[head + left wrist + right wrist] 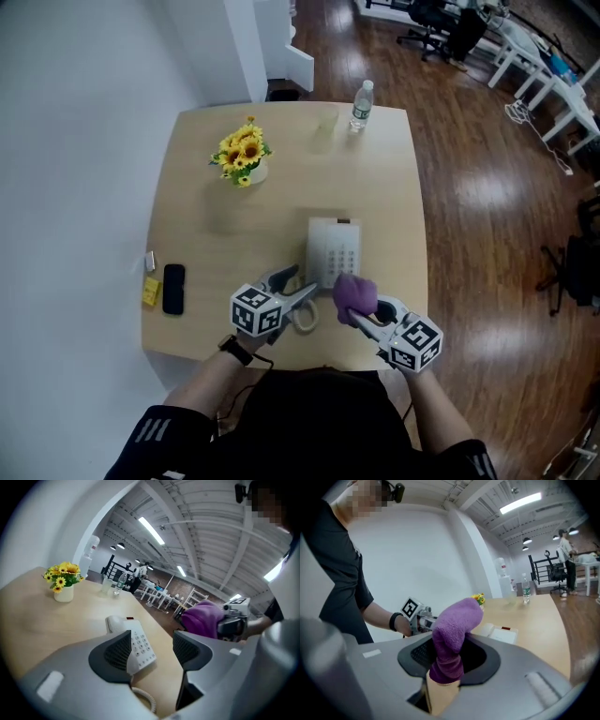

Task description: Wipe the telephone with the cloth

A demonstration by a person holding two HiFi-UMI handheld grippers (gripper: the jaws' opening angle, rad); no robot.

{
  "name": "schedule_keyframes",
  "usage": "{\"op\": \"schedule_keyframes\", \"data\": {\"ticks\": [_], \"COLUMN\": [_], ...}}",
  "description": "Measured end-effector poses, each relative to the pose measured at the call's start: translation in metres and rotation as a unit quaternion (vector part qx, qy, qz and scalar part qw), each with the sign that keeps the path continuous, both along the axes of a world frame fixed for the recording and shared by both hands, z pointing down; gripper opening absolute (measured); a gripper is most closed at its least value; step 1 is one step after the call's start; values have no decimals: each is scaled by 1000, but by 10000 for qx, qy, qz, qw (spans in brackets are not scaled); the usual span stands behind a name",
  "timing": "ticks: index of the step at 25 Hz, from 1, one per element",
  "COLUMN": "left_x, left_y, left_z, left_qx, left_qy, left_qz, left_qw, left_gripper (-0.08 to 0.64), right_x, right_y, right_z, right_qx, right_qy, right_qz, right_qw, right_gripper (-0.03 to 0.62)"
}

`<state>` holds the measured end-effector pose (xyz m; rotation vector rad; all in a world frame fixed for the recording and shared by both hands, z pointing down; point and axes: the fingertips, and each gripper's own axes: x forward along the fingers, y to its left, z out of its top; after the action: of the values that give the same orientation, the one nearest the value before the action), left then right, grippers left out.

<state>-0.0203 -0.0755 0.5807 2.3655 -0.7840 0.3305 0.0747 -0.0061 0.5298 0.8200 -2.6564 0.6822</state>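
Observation:
A white telephone [334, 251] lies flat on the wooden table [216, 234], near its front edge, and its coiled cord [143, 698] curls toward me. My left gripper [298, 285] is open just left of the phone's near end. The keypad [139, 648] shows past its jaws [152, 644], which hold nothing. My right gripper [356, 314] is shut on a purple cloth [355, 293] that bunches up above the jaws [449, 656], over the phone's near right corner. The cloth [204, 618] also shows in the left gripper view, and the telephone [501, 632] shows beyond the right jaws.
A pot of yellow flowers [242, 155] stands at the table's back left. A water bottle [361, 105] and a clear glass [325, 127] stand at the far edge. A black mobile phone [173, 288] and a small yellow item [151, 292] lie at the front left.

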Motion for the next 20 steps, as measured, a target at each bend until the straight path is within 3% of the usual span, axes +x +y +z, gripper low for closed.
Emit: {"op": "schedule_keyframes", "data": {"ticks": [2, 6, 11, 20], "left_x": [-11, -30, -34, 3], "left_y": [19, 40, 65, 124], "left_z": [-14, -27, -53, -65], "left_qx": [185, 455, 468, 601], "left_qy": [260, 139, 579, 661], "left_qz": [311, 697, 592, 412], "left_qw": [9990, 9964, 9955, 9951], "left_gripper": [264, 264, 267, 265], "right_x": [-8, -17, -18, 9], "right_y": [2, 10, 30, 95], "right_z": [-2, -12, -22, -26], "right_qx": [-8, 92, 84, 110], "right_qy": [-46, -98, -143, -159], "right_qz": [93, 277, 284, 132], "right_qw": [9999, 9995, 9995, 9997], "right_gripper": [133, 132, 132, 132]}}
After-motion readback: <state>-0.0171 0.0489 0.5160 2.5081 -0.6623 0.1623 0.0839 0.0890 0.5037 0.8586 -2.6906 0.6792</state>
